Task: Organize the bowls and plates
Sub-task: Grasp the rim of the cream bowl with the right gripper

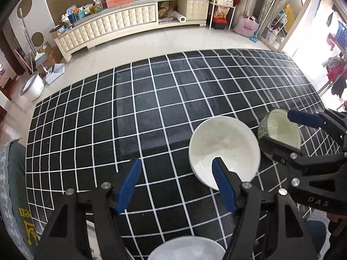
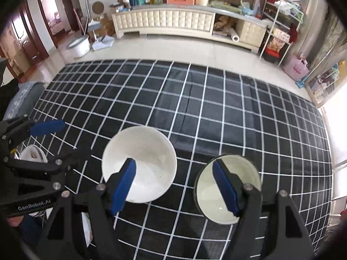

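Note:
A white bowl [image 1: 224, 149] [image 2: 139, 162] sits on the black grid cloth [image 1: 151, 108]. To its right stands a dark-rimmed bowl with a pale inside [image 1: 279, 132] [image 2: 227, 190]. My left gripper [image 1: 175, 184] is open; its right finger is over the white bowl's near rim. My right gripper [image 2: 174, 184] [image 1: 288, 132] is open, its left finger over the white bowl and its right finger over the dark-rimmed bowl. Another white dish [image 1: 186, 249] lies at the bottom edge under my left gripper. A small patterned dish [image 2: 32, 156] lies behind my left gripper [image 2: 49, 143].
The grid cloth [image 2: 195, 108] covers a table that runs far ahead. A grey patterned cushion [image 1: 13, 184] lies at the left edge. Beyond the table are a tiled floor, a long cream cabinet [image 2: 173, 21], a white bucket [image 1: 32, 86] and shelves.

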The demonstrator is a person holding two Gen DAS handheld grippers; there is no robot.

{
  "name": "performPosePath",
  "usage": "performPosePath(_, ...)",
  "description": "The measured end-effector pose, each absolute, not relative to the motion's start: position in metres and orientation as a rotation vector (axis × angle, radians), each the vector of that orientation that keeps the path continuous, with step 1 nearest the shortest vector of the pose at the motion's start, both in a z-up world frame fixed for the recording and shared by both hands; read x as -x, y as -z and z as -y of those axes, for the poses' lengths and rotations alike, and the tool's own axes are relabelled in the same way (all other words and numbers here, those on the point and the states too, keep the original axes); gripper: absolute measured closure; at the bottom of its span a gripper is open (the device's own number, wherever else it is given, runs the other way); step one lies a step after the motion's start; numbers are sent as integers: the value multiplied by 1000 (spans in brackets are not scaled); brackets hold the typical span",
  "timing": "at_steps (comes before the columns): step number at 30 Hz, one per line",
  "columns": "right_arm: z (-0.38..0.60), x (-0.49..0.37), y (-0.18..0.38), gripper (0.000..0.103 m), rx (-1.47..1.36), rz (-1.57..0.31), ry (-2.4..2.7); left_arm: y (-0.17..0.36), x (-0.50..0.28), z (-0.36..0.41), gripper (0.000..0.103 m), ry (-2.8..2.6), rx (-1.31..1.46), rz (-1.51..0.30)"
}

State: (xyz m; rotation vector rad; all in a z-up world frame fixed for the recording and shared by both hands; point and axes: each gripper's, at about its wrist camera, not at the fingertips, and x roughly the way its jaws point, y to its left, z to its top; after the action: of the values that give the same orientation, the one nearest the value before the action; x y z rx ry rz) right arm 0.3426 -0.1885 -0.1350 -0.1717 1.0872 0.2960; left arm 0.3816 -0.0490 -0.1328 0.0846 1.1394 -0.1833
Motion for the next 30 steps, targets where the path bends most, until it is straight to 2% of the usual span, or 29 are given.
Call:
performPosePath(4,188,-351,147,27,178,-1109,-317,149,-390,50,37,211,-86,-1176)
performPosePath(5,188,-353,149,28,176,-1111,-319,156,-393,50,37,213,-79,-1196)
performPosePath(6,188,-356,151,35,174,-1117,-317,159,-395,50,38,216,-76,-1205)
performPosePath(7,189,-359,154,40,172,-1125,-318,163,-396,51,41,224,-74,-1214)
performPosePath(11,188,-366,166,46,170,-1149,-340,174,-399,55,57,246,-80,-1239)
performPosePath(13,186,-367,173,55,184,-1163,-337,182,-400,57,68,258,-85,-1268)
performPosePath(15,188,-368,178,61,183,-1173,-323,185,-400,59,73,277,-60,-1280)
performPosePath(19,192,-365,188,83,135,-1208,-329,192,-399,65,85,293,-38,-1301)
performPosePath(21,193,-364,192,89,119,-1229,-330,195,-397,71,89,300,-52,-1311)
performPosePath(30,202,-355,189,92,46,-1224,-276,197,-381,90,91,277,-64,-1286)
